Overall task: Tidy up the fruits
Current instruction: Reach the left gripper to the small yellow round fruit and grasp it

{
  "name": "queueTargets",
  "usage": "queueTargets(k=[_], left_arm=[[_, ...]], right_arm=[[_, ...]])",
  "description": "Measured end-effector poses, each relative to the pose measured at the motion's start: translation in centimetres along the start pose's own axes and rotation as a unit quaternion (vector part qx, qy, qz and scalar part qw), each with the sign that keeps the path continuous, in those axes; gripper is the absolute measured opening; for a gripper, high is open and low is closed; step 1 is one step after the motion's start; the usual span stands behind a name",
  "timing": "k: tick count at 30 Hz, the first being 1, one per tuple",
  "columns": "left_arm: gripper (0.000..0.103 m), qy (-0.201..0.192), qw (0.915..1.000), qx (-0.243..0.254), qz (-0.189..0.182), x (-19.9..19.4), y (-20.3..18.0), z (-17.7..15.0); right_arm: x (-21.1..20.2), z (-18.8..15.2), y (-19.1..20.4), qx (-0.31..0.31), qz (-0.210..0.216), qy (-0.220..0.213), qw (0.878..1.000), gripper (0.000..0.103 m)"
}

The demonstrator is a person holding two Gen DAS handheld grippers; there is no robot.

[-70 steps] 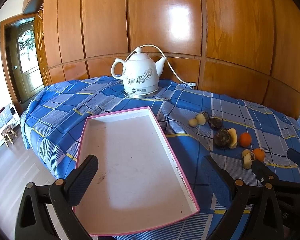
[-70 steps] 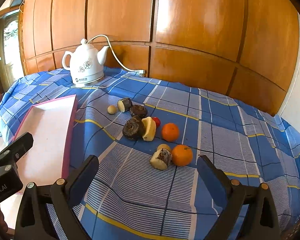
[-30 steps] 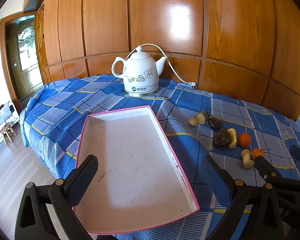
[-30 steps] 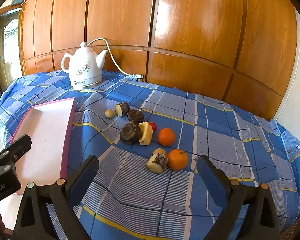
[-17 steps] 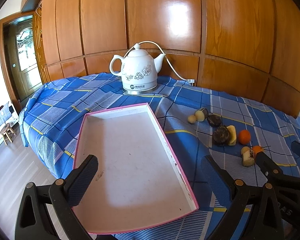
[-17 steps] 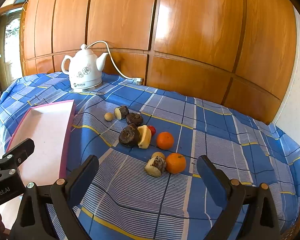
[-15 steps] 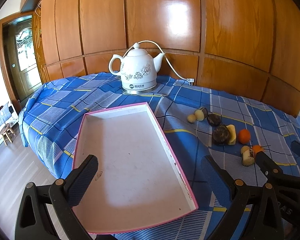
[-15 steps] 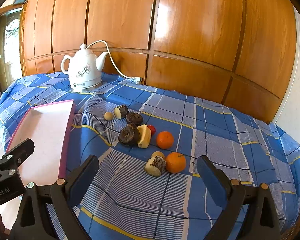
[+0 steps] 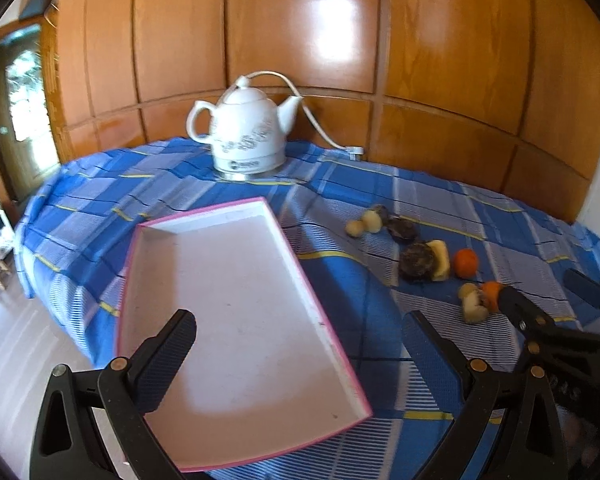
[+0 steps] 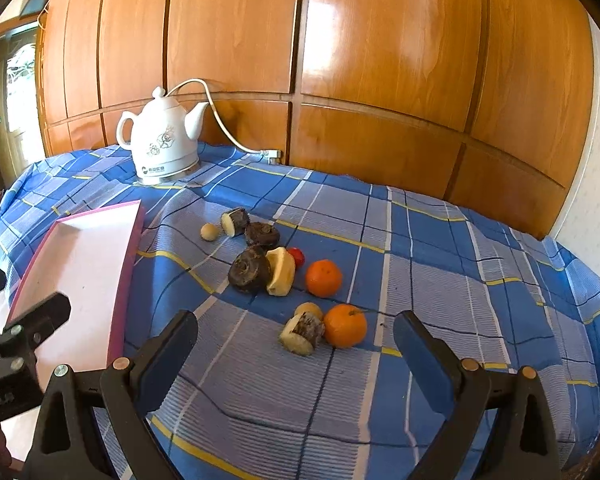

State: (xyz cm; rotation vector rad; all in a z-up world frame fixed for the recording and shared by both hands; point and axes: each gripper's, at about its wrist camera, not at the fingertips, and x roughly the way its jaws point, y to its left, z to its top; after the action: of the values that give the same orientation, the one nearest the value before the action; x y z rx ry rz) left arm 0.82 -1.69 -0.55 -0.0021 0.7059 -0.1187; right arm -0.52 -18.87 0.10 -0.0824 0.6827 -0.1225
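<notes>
A pink-rimmed white tray (image 9: pixel 204 216) lies empty on the blue checked cloth; it also shows in the right wrist view (image 10: pixel 138 220). My left gripper (image 9: pixel 300 344) is open and empty above the tray's near end. Fruits lie in a loose group to the right of the tray: two oranges (image 10: pixel 323 278) (image 10: pixel 345 326), a cut brown-skinned piece (image 10: pixel 302 334), a dark round fruit (image 10: pixel 249 269), a yellow slice (image 10: pixel 281 271), a small red fruit (image 10: pixel 298 255) and several others behind. My right gripper (image 10: pixel 296 356) is open and empty, just in front of the nearest orange.
A white ceramic kettle (image 10: pixel 162 144) with a white cord (image 10: pixel 224 128) stands at the back of the table against the wood-panelled wall (image 10: pixel 380 60). The table's left edge drops to the floor (image 9: pixel 4 340). The right gripper's fingers (image 9: pixel 516 308) show in the left wrist view.
Both grippers have drifted slightly to the left and back; the views shifted a little. Nothing was taken hold of, and the fruits and tray have not moved.
</notes>
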Motion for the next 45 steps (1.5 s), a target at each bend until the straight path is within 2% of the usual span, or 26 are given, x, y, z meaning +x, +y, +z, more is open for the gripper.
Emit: queueTargets(k=[7,9,14,17,19,21,22,26,29,31,32,34,36,42,44,45], left_arm=[[0.103,0.022,0.9982,0.026,-0.050,1.0,-1.4,0.8],[0.103,0.042,0.9966,0.034,-0.062,2.0,-1.6,1.5],[0.103,0.081,0.9924,0.047,-0.081,4.5,-1.1,4.2],[0.103,0.089,0.9910,0.054,-0.084,6.2,-0.9,6.2],[0.103,0.089,0.9905,0.058,-0.088,7.2,-0.9,7.5],[0.103,0.095,0.9892,0.057,-0.096,8.3,-1.1,8.8],[0.103,0.095,0.9892,0.059,-0.094,8.9,-1.3,9.3],[0.103,0.104,0.9880,0.075,-0.086,11.7,-2.5,10.8],[0.103,0.122,0.9836,0.104,-0.081,13.9,-3.9,11.1],[0.102,0.133,0.9807,0.129,-0.065,15.1,-4.7,11.2],[0.100,0.135,0.9792,0.141,-0.056,15.6,-5.0,11.1],[0.079,0.145,0.9752,0.158,-0.055,16.8,-5.7,11.1],[0.072,0.162,0.9719,0.158,-0.063,18.0,-6.0,11.0],[0.066,0.172,0.9682,0.170,-0.062,20.5,-7.0,10.9],[0.061,0.177,0.9669,0.173,-0.059,21.4,-7.3,10.9],[0.055,0.182,0.9656,0.175,-0.060,21.9,-7.4,10.9]], right_arm=[[0.8,2.7,-3.5,0.005,0.032,0.016,0.999,0.100],[1.4,3.5,-4.9,0.004,0.045,0.026,0.999,0.100],[3.8,4.3,-8.9,0.005,0.060,0.056,0.997,0.100],[5.4,4.3,-11.2,0.008,0.063,0.073,0.995,0.100],[6.5,4.1,-12.4,0.025,0.070,0.086,0.994,0.093],[7.3,3.7,-13.2,0.044,0.068,0.101,0.992,0.092],[7.5,3.7,-13.5,0.055,0.070,0.109,0.990,0.091],[6.9,4.1,-13.3,0.060,0.090,0.096,0.989,0.091],[6.9,4.1,-13.1,0.062,0.100,0.098,0.988,0.091],[6.8,4.3,-13.0,0.064,0.104,0.095,0.988,0.091],[6.8,4.3,-13.0,0.066,0.105,0.094,0.988,0.091],[6.8,4.4,-13.0,0.067,0.108,0.094,0.987,0.091],[6.9,4.4,-13.0,0.067,0.109,0.096,0.987,0.091],[7.0,4.4,-13.2,0.074,0.112,0.100,0.986,0.091],[7.2,4.4,-13.2,0.076,0.112,0.103,0.985,0.091],[7.2,4.3,-13.2,0.077,0.112,0.104,0.985,0.091]])
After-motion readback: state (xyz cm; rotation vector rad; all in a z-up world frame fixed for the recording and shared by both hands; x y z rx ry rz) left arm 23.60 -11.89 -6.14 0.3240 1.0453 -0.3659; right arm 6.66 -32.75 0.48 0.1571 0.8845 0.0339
